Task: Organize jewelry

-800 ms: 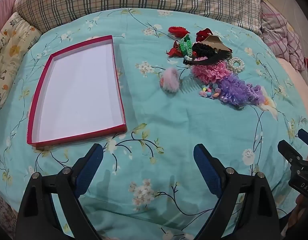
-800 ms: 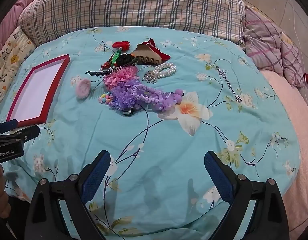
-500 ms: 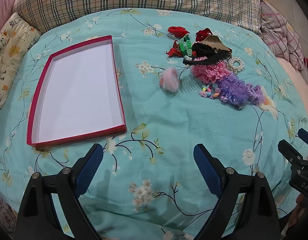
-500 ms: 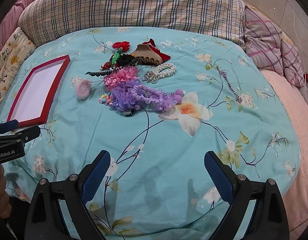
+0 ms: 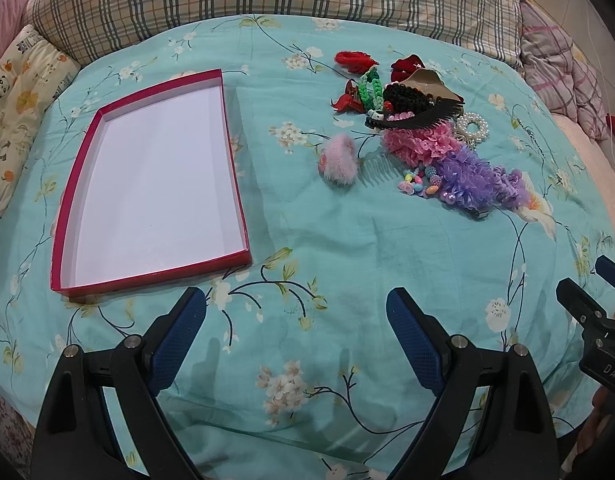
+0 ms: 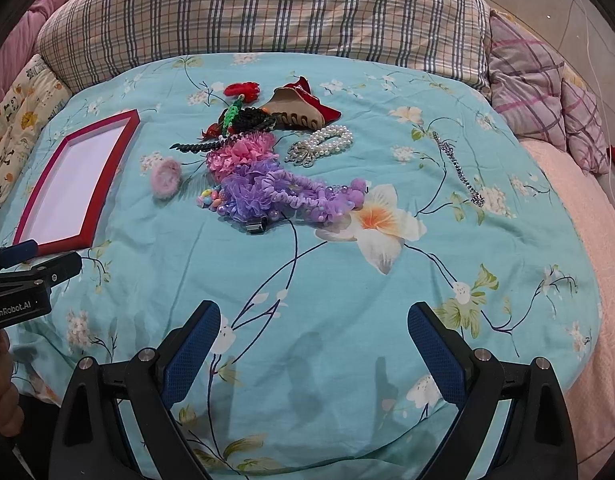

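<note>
A floral teal bedspread (image 5: 307, 240) carried a red tray (image 5: 63, 240); right of the tray lay a pile of hair accessories (image 5: 427, 136) and a chain (image 6: 459, 172).

I count one red tray (image 5: 243, 184), one pink pom-pom (image 5: 339, 160), one pearl bracelet (image 6: 327, 142), one silver chain (image 6: 457, 168), one tan claw clip (image 6: 293, 114) and two grippers.

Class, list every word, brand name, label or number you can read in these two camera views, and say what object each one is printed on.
"GenRobot.AI": white print on the body of the left gripper, seen at the left edge of the right wrist view.
"DAS": white letters, cut off by the picture's edge, on the body of the right gripper, seen in the left wrist view.
Cartoon-print pillow: small marks in the pattern, too blurred to read.
Nothing else carries legible text.
</note>
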A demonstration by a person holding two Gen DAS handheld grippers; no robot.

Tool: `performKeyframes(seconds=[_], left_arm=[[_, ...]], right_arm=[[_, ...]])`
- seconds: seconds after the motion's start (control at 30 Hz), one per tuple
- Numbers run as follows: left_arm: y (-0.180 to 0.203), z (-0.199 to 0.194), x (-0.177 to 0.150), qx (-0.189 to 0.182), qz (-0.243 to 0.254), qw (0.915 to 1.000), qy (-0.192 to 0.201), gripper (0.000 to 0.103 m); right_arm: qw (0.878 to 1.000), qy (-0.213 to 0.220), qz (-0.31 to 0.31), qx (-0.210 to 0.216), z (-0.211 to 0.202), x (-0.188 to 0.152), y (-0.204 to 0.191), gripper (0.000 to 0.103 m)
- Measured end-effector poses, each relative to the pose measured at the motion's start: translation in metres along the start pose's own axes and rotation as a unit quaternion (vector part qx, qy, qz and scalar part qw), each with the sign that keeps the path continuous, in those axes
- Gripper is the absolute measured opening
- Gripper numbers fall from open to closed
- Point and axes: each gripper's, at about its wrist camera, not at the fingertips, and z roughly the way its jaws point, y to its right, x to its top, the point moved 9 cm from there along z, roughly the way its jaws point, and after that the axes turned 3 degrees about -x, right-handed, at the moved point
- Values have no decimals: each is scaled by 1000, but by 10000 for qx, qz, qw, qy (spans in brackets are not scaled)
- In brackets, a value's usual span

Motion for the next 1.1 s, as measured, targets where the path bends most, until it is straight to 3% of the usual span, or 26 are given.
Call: performKeyframes(seconds=[0.3, 0.83, 0.93, 1.0, 1.1], left_arm=[[0, 2, 1, -33, -13, 10000, -14, 93], [7, 17, 25, -237, 37, 9997, -38, 93], [9, 23, 33, -269, 41, 9996, -7, 93], [9, 28, 39, -293, 27, 9996, 2, 93], [9, 39, 49, -310, -10, 9995, -12, 93]], right_arm=[[9999, 66, 86, 25, 0, 3, 1, 96], [9975, 46, 479, 510, 11, 15, 5, 94], [9968, 96, 544, 571, 17, 19, 9, 86], [9964, 87, 600, 600, 23, 21, 11, 71], [9943, -28, 772, 735, 39, 27, 16, 64]])
